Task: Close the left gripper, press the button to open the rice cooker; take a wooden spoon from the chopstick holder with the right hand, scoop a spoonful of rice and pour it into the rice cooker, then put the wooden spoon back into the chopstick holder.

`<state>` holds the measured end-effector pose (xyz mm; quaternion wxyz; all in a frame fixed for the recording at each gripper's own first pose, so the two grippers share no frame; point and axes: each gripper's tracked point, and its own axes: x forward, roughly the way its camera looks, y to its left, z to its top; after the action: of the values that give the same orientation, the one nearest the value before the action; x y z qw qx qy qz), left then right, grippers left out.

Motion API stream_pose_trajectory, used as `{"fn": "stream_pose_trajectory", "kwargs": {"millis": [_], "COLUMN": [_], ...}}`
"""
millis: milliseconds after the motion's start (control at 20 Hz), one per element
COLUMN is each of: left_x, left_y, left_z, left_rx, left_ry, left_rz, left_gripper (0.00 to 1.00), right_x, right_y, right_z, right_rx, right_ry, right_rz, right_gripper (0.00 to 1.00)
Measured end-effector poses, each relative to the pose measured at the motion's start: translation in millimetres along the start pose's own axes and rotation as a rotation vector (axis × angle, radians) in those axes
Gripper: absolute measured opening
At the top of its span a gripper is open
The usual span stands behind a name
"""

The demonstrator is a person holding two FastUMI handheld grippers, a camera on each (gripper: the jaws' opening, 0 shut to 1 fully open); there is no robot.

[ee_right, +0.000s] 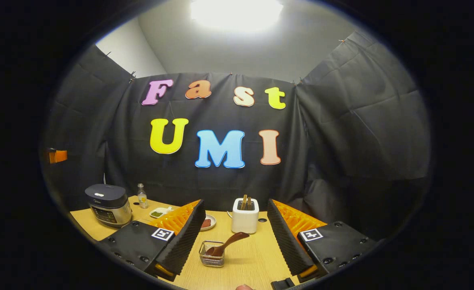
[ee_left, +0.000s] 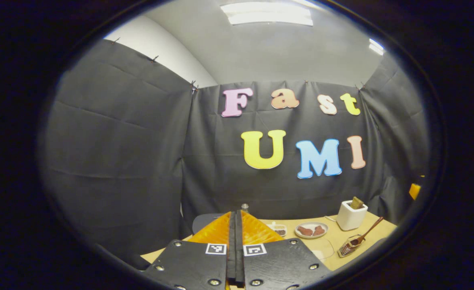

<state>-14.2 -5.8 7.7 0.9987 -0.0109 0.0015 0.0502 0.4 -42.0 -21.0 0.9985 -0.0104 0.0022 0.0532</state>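
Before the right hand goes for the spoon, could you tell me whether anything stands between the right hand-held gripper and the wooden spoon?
Nothing visible does. In the right gripper view the right hand-held gripper is open, and the wooden spoon leans out of the wire chopstick holder straight ahead, with bare table in front. The white container stands behind the holder.

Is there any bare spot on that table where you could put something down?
Yes: the wooden table is bare in front of the white holder, right of the wire basket. It is crowded toward the rice cooker, where a bottle, small dish and plate cluster.
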Motion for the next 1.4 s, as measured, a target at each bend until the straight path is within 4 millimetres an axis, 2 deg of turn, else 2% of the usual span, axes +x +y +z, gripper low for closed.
{"fn": "stream_pose_trajectory", "kwargs": {"millis": [200, 350, 550, 750, 950, 1400], "left_x": [20.5, 48.1, 91.7, 129.7, 162.1, 197.3], "left_y": [6.6, 10.5, 8.2, 7.3, 12.4, 16.7], "left_z": [3.1, 0.3, -24.3, -57.5, -99.2, -193.7], "left_rx": [0.002, 0.011, 0.001, -0.011, -0.023, -0.042], "left_ry": [0.009, 0.016, 0.067, 0.128, 0.189, 0.339], "left_rz": [0.004, -0.024, -0.09, -0.133, -0.152, -0.158], "left_gripper": [0.01, 0.0, 0.0, 0.0, 0.01, 0.01], "right_x": [3.9, 8.5, 16.9, 25.9, 34.4, 50.2], "right_y": [-4.7, -0.8, 13.2, 24.7, 30.0, 42.0], "right_z": [-8.7, -10.6, -10.7, -11.0, -11.6, -16.0], "right_rx": [0.009, 0.006, 0.023, 0.021, -0.004, -0.044], "right_ry": [0.019, 0.02, 0.028, 0.034, 0.043, 0.081], "right_rz": [0.005, -0.005, -0.038, -0.077, -0.114, -0.152], "right_gripper": [0.97, 0.97, 0.98, 0.98, 0.98, 0.98]}}
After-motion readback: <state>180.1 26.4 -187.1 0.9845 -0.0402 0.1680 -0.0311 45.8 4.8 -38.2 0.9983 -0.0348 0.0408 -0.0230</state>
